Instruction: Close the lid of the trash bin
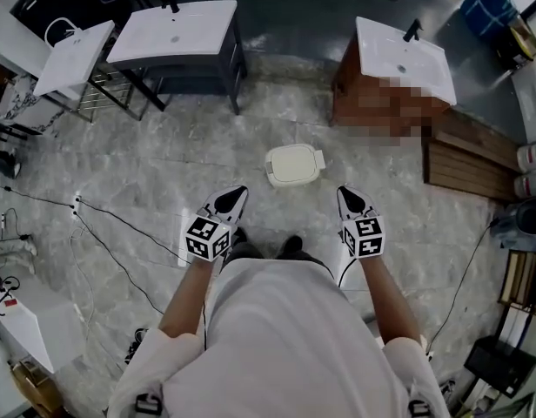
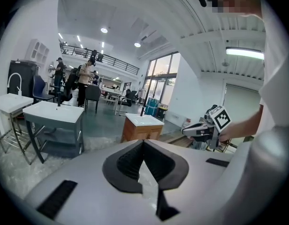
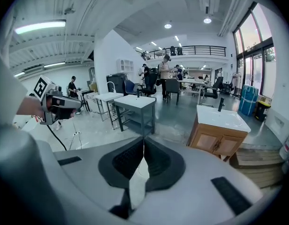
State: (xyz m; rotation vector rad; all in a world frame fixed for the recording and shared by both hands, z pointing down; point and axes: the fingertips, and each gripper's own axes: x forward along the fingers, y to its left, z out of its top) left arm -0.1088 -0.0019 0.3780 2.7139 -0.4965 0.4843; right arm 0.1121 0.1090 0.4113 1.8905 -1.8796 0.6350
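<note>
From above I see only the shut lid of the trash bin on the floor; its body is hidden. The left gripper and right gripper hover near it, apart, jaws pressed together on nothing.
</note>
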